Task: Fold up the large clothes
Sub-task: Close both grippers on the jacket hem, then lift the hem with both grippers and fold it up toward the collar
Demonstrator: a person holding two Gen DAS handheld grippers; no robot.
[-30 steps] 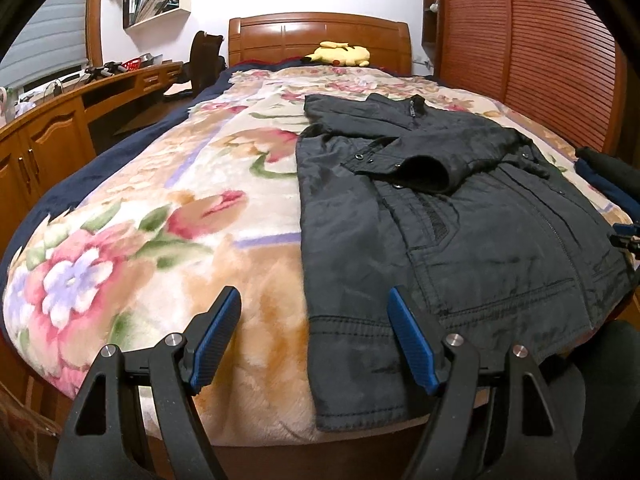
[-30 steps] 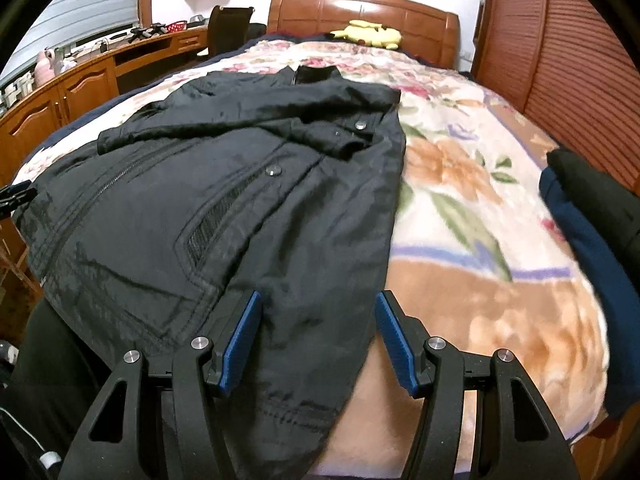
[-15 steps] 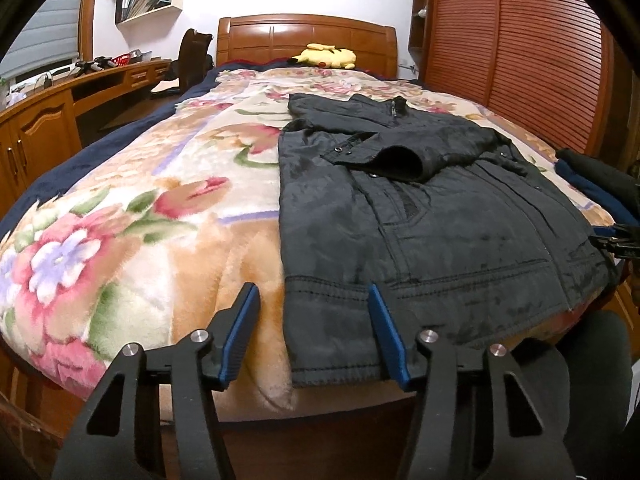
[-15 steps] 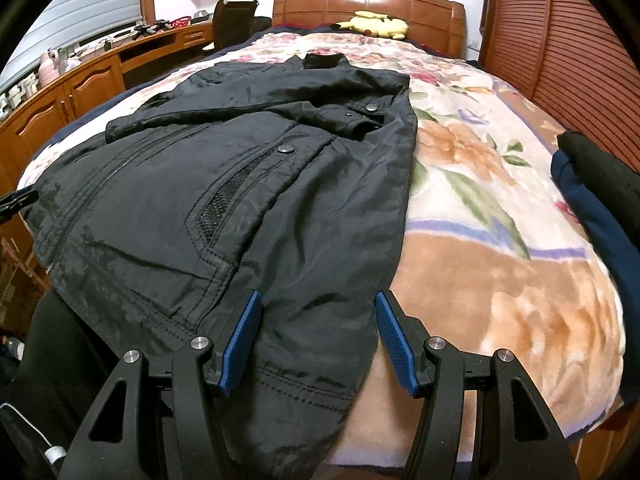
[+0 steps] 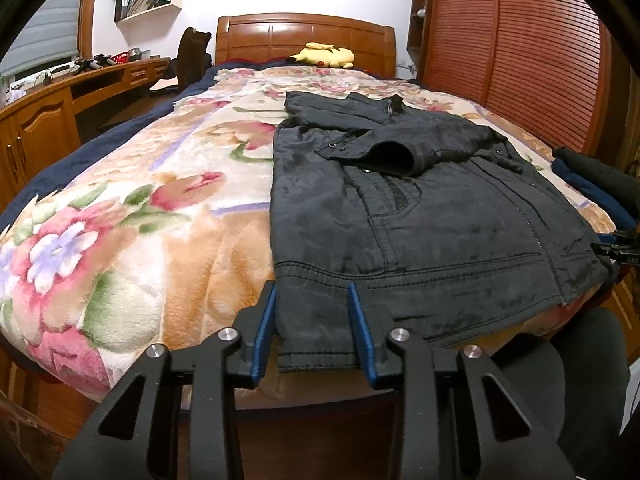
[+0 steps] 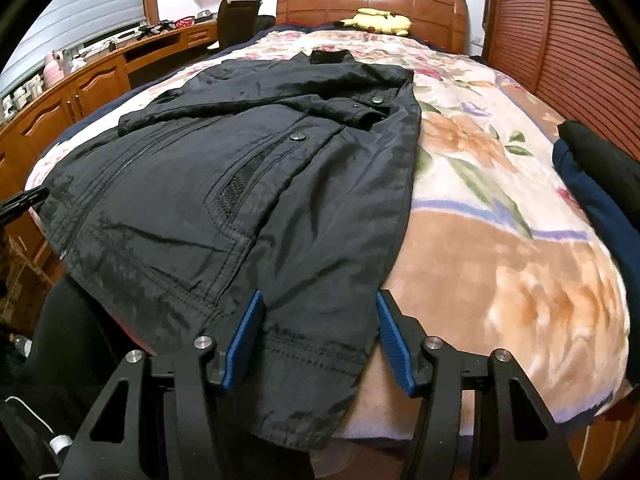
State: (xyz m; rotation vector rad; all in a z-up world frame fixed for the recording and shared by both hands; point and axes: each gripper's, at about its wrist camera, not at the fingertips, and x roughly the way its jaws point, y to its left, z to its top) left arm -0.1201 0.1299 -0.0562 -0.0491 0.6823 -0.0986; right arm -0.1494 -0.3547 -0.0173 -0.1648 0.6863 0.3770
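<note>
A black jacket lies flat on the bed with both sleeves folded across its chest, and its hem hangs over the bed's foot edge. It also shows in the right wrist view. My left gripper is open, with its blue pads on either side of the jacket's left hem corner. My right gripper is open wider, and its pads straddle the right hem corner. Neither pair of pads has closed on the cloth.
The bed carries a floral blanket. A yellow plush toy lies by the wooden headboard. Folded dark clothes sit at the bed's right edge. A wooden desk runs along the left and a slatted wardrobe stands on the right.
Both grippers have moved in on the jacket's hem corners. The left gripper's jaws have narrowed around the left corner. The jacket has not moved.
</note>
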